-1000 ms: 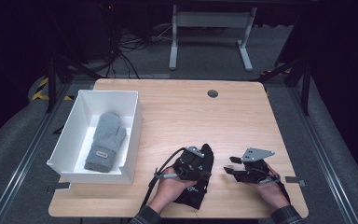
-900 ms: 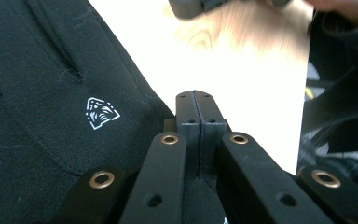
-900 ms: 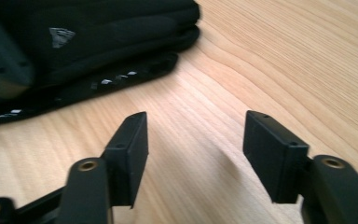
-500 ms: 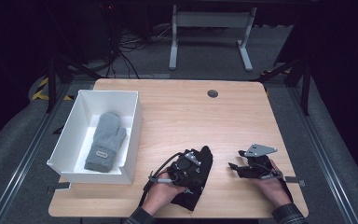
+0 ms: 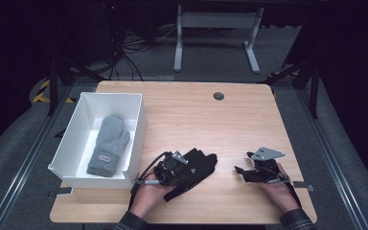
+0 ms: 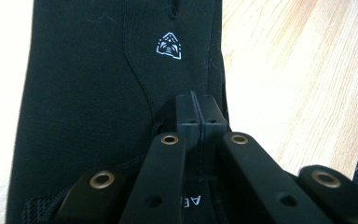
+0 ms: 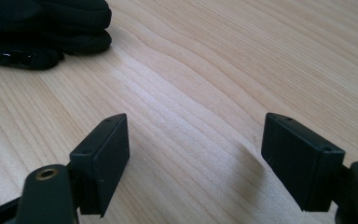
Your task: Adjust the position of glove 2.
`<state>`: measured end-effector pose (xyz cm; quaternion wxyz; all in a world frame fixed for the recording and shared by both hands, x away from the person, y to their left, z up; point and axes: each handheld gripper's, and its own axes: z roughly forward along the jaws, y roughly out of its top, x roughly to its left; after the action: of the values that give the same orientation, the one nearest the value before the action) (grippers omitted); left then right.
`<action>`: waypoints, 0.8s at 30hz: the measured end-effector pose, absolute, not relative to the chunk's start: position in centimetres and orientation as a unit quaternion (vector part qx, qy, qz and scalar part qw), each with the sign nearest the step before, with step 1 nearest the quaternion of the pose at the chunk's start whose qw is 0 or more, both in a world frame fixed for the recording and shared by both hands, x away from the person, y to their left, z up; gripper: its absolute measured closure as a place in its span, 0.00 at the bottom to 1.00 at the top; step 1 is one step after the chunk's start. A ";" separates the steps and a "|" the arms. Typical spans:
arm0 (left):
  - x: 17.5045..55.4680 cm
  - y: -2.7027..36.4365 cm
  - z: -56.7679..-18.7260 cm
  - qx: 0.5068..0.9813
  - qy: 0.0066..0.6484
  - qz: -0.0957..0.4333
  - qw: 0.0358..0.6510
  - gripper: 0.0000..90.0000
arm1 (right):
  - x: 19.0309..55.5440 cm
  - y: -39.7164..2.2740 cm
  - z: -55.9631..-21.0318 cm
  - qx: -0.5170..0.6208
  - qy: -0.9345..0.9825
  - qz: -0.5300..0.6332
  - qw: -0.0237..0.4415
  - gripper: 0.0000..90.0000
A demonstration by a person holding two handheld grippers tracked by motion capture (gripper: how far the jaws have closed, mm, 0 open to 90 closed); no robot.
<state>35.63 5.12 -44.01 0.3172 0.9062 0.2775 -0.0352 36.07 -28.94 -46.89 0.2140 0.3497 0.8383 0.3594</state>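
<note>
A black glove point(image 5: 199, 165) with a small white logo lies near the front of the wooden table point(image 5: 196, 115). My left gripper point(image 5: 173, 167) is shut on it. In the left gripper view the two pads point(image 6: 198, 112) meet, pinching a fold of the black glove point(image 6: 98, 93). My right gripper point(image 5: 242, 171) rests to the right of it, apart from the glove. Its jaws have just been opening and stand wide in the right gripper view point(image 7: 196, 158), with bare wood between them. The black glove point(image 7: 46, 28) shows at that view's upper left.
A white box point(image 5: 110, 96) stands at the table's left edge with a grey mitten point(image 5: 109, 143) lying inside. A round grommet point(image 5: 218, 96) sits near the table's far edge. A metal stand point(image 5: 215, 19) is on the floor beyond the table.
My left gripper has dragged the black glove leftward, closer to the white box. The right gripper stayed about where it was and its jaws have spread apart.
</note>
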 end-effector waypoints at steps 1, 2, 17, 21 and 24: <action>35.6 5.1 -43.8 0.905 0.278 -0.030 0.322 0.99 | 36.1 -29.0 -46.9 0.350 0.839 0.359 0.212 0.25; 35.6 5.2 -43.6 0.904 0.278 -0.025 0.326 0.95 | 36.2 -29.0 -46.9 0.351 0.839 0.359 0.209 0.24; 36.3 4.7 -43.0 0.894 0.275 0.052 0.350 0.33 | 36.5 -29.3 -46.9 0.375 0.835 0.358 0.183 0.20; 37.0 4.5 -43.5 0.895 0.283 0.065 0.339 0.28 | 36.5 -29.3 -46.9 0.374 0.836 0.358 0.182 0.19; 37.2 4.4 -43.8 0.897 0.281 0.069 0.335 0.27 | 36.4 -29.3 -47.0 0.375 0.835 0.359 0.183 0.19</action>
<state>37.25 4.43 -43.78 0.3353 0.8965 0.2813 0.0689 36.43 -29.31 -46.96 0.1834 0.3754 0.8347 0.3586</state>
